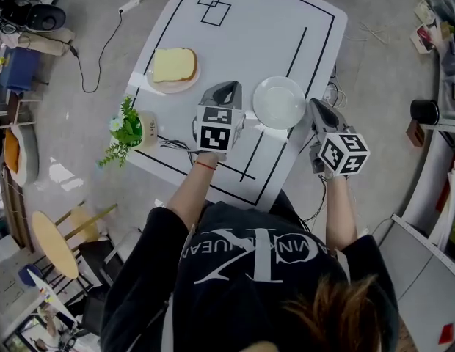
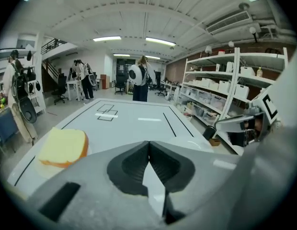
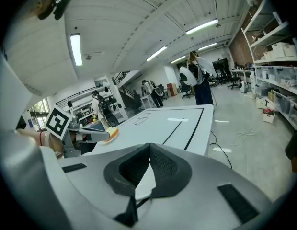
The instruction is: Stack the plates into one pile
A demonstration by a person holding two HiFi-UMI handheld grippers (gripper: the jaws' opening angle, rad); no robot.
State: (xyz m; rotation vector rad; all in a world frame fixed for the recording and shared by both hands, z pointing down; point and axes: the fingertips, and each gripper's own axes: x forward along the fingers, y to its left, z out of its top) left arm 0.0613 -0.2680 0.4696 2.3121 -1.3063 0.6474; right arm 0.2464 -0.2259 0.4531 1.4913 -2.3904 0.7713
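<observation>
On the white table (image 1: 242, 35), a white plate holding a slice of bread (image 1: 173, 66) lies at the left. An empty white plate (image 1: 279, 103) lies near the right edge. My left gripper (image 1: 229, 86) hovers between the two plates, just left of the empty one, and its jaws are shut on nothing. My right gripper (image 1: 315, 105) is at the empty plate's right rim, over the table edge, also shut and empty. In the left gripper view the closed jaws (image 2: 149, 143) point across the table, with the bread (image 2: 63, 147) to the left. The right gripper view shows its pads (image 3: 149, 145) pressed together.
A small potted plant (image 1: 128, 129) stands at the table's left front corner. Cables and a power strip (image 1: 129, 6) lie on the floor to the left. A round wooden stool (image 1: 55, 242) stands at the lower left, with shelving (image 1: 433, 218) to the right. People stand far off (image 2: 139, 78).
</observation>
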